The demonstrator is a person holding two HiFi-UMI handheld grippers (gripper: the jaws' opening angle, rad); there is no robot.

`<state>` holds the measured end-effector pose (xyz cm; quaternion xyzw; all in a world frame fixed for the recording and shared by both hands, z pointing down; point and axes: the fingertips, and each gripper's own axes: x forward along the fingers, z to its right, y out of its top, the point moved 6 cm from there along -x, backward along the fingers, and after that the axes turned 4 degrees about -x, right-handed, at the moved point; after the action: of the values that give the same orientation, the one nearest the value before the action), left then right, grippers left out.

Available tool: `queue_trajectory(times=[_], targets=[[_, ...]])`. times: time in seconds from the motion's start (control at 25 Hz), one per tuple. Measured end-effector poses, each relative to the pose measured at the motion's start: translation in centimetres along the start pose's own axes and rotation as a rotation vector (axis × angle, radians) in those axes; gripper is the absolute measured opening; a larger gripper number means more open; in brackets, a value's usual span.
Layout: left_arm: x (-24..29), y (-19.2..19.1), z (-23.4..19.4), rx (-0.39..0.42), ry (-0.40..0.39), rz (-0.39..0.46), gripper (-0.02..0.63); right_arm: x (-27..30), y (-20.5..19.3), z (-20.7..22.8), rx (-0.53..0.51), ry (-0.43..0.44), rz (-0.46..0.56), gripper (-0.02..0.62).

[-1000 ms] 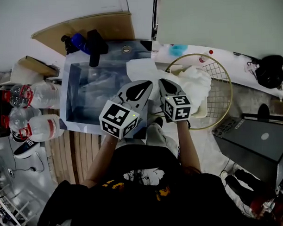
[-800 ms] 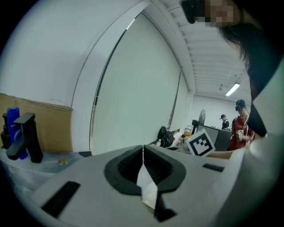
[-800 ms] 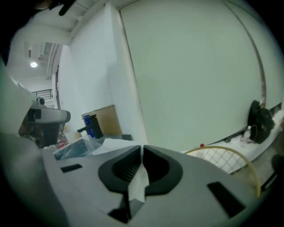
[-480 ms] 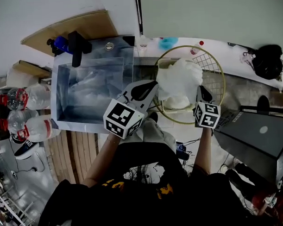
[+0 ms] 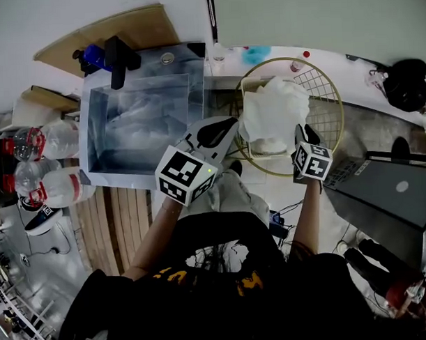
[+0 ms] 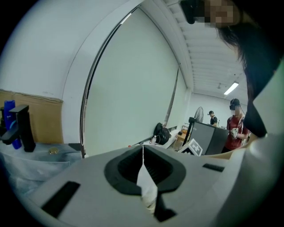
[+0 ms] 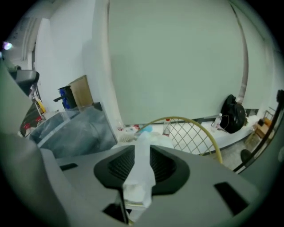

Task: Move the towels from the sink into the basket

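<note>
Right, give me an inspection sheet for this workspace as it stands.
Surface: white counter behind the basket; wooden slats in front of the sink.
Job's things: white towel hangs over the round wire basket; sink to its left, contents unclear.
Clutter: water bottles, blue bottle, black bag.
Grippers: left gripper shut on the towel's edge; right gripper jaws slightly apart, have just been opening, towel between them.
Cables: loose wires on the floor.
Surroundings: dark cabinet at right; people in the background.
</note>
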<state>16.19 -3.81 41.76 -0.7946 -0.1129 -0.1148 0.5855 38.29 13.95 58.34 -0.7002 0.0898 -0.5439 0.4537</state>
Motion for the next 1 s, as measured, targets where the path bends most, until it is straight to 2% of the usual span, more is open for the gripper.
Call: queue_trajectory(times=[0.24,0.48,0.76,1.0], targets=[[-4.5,-0.2,0.7,0.019,-0.018,0.042,0.011,-6.3,5.3,-5.4,-0.039,0.057,0.194,0.107],[-11.0,-0.3,0.9,0.038,-0.034,0.098,0.011,-13.4,7.2,-13.0,-0.042,0.113,0.332,0.107],[-18.7,-2.8,1.2,0.023,-0.052,0.124,0.011,-19.9,5.6,-21.0,-0.106,0.12,0.39,0.07],[-22.7,-4.4,1.4,0.002,-0.052,0.135,0.011,-22.9,4.0,-25.1,-0.1,0.139,0.402,0.042]])
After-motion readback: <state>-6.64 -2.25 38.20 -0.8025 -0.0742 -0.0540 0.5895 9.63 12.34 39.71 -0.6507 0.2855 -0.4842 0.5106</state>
